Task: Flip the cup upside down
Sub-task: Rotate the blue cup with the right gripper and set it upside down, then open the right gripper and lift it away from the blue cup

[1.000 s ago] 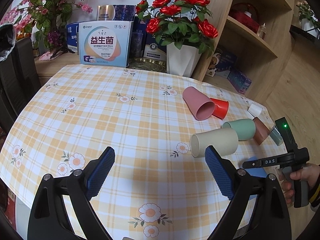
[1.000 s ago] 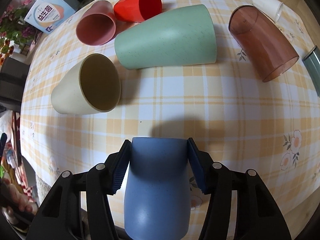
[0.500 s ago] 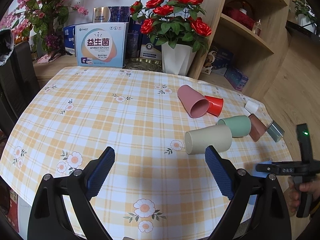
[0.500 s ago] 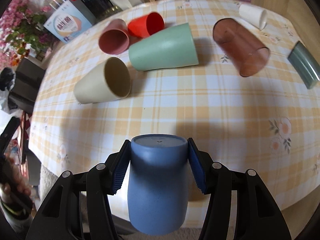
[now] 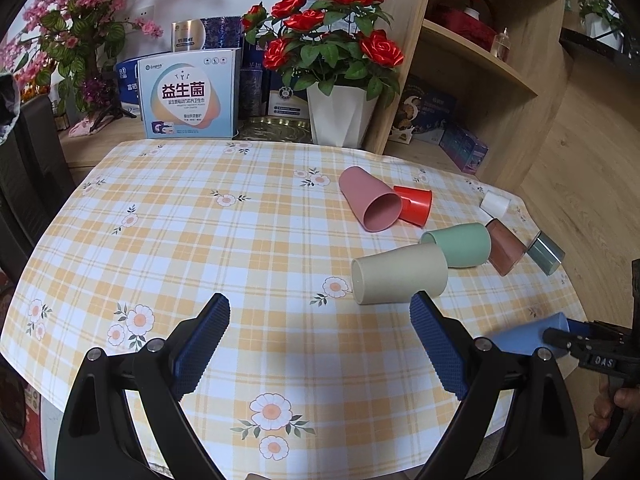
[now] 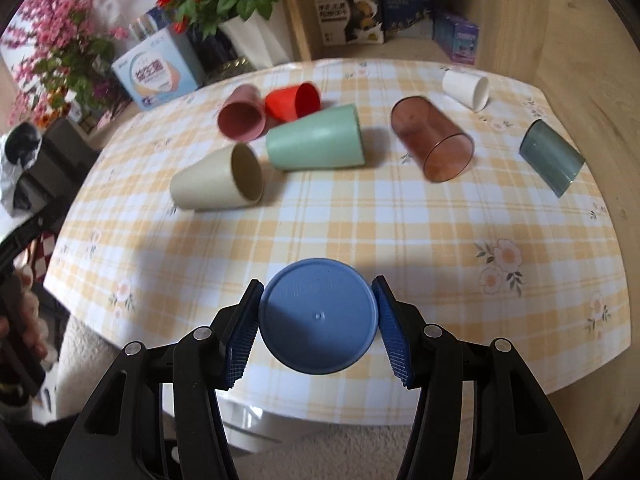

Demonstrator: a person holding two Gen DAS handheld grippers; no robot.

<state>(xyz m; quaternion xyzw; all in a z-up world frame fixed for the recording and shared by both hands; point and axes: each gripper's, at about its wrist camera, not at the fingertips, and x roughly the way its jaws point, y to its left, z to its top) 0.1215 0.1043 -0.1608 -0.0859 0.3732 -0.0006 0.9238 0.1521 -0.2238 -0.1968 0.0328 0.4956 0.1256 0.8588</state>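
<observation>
My right gripper (image 6: 318, 320) is shut on a blue cup (image 6: 318, 320) and holds it above the near edge of the table, its flat base facing the camera. In the left wrist view the blue cup (image 5: 524, 338) lies about level in the right gripper (image 5: 560, 340) at the table's right edge. My left gripper (image 5: 320, 340) is open and empty above the near middle of the checked tablecloth (image 5: 240, 248).
Several cups lie on their sides: beige (image 6: 218, 182), green (image 6: 316, 140), pink (image 6: 242, 118), red (image 6: 294, 100), brown clear (image 6: 434, 144), grey clear (image 6: 552, 158), white (image 6: 466, 88). A rose pot (image 5: 340, 116), boxes (image 5: 186, 94) and a wooden shelf (image 5: 480, 60) stand behind the table.
The right gripper has lifted and tilted the blue cup from pointing down at the table to level, its base now facing the camera. The left gripper pulled back slightly, still open.
</observation>
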